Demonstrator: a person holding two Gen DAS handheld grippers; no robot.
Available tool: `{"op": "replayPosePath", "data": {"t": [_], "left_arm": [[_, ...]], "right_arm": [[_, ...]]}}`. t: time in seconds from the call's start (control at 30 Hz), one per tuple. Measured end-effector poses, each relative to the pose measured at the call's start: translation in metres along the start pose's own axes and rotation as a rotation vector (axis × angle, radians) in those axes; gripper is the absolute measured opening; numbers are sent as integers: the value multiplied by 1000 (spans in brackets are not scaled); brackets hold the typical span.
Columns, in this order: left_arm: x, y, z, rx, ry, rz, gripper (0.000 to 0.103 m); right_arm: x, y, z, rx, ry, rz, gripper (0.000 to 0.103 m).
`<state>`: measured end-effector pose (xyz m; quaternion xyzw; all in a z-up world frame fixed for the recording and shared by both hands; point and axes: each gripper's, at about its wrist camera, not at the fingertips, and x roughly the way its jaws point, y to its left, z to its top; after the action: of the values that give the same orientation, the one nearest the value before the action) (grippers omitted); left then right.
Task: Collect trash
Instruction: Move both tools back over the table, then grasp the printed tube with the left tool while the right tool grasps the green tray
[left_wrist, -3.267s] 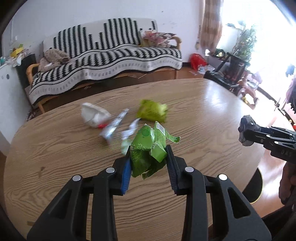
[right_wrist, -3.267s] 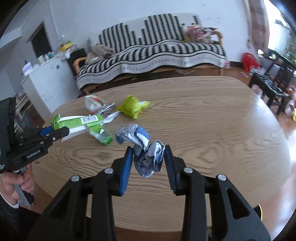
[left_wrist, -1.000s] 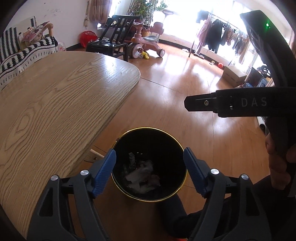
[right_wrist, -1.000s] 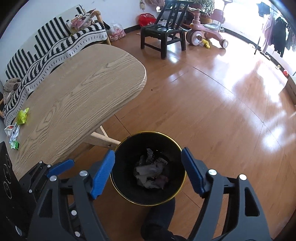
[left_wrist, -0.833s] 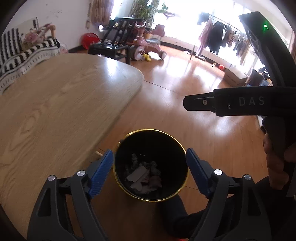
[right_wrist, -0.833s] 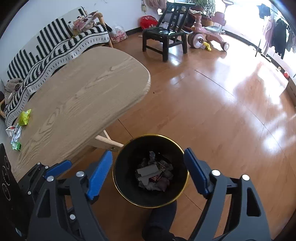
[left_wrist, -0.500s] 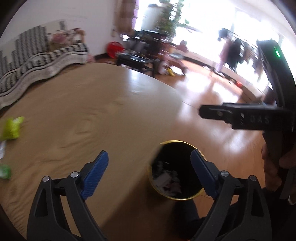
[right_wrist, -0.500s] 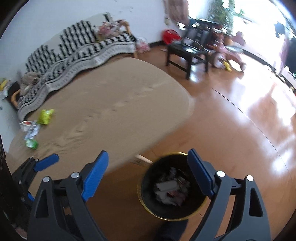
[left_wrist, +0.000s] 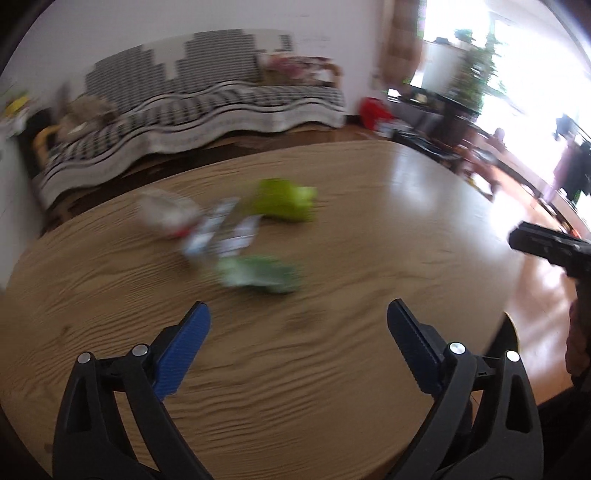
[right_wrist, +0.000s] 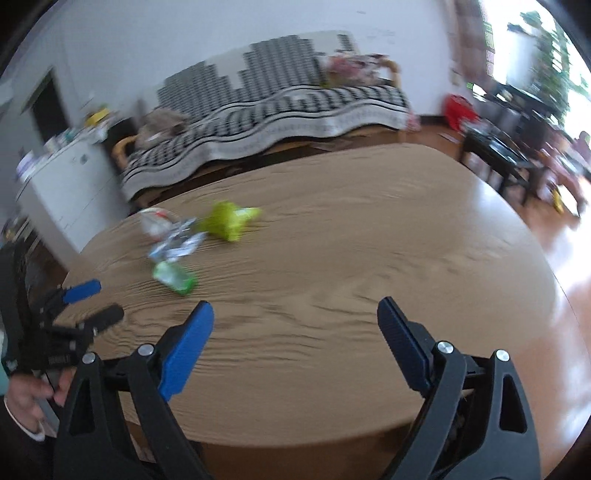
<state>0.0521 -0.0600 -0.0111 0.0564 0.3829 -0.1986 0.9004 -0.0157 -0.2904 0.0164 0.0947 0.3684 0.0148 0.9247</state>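
Note:
Several pieces of trash lie blurred on the far left part of the oval wooden table (left_wrist: 369, 221): a yellow-green bag (left_wrist: 286, 199), a white crumpled wrapper (left_wrist: 166, 214), a silver wrapper (left_wrist: 218, 232) and a green wrapper (left_wrist: 258, 275). My left gripper (left_wrist: 297, 314) hovers over the table short of the green wrapper, its jaws opening with nothing between them. My right gripper (right_wrist: 295, 310) is over the table's (right_wrist: 369, 240) near edge, jaws also opening and empty. From there the yellow-green bag (right_wrist: 229, 221) and green wrapper (right_wrist: 173, 277) lie ahead to the left.
A striped sofa (left_wrist: 192, 103) stands behind the table and a white cabinet (right_wrist: 62, 184) at the left. A black chair (right_wrist: 506, 162) stands at the right on the wood floor. A gold bin rim (left_wrist: 516, 334) peeks past the table's right edge. A hand (right_wrist: 26, 395) grips the left gripper's handle.
Both grippers held wrappers, then opened over the black bin. Both have since swung left from the bin to the table, and their jaws have spread wider.

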Motion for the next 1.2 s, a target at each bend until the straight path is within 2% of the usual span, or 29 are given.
{"op": "replayPosePath", "data": {"t": [0.1, 0.23, 0.4, 0.57, 0.67, 0.9, 1.13, 1.2], "left_arm": [[-4, 42, 0, -72, 3, 39, 94], [1, 78, 2, -130, -1, 84, 94], [27, 91, 9, -105, 22, 103, 94], [60, 93, 18, -56, 55, 110, 94], [74, 92, 25, -52, 60, 108, 94], [111, 108, 34, -106, 91, 110, 94], [132, 108, 42, -68, 93, 103, 93], [136, 110, 45, -73, 87, 97, 88]], "right_arm": [[24, 43, 4, -85, 9, 57, 87], [54, 87, 4, -166, 46, 138, 87], [105, 125, -2, -286, 111, 170, 87], [152, 131, -6, -335, 177, 178, 87], [168, 131, -5, -365, 185, 179, 87], [195, 139, -1, -422, 215, 215, 86], [213, 159, 0, -502, 230, 222, 78], [215, 163, 1, -518, 229, 227, 74]]}}
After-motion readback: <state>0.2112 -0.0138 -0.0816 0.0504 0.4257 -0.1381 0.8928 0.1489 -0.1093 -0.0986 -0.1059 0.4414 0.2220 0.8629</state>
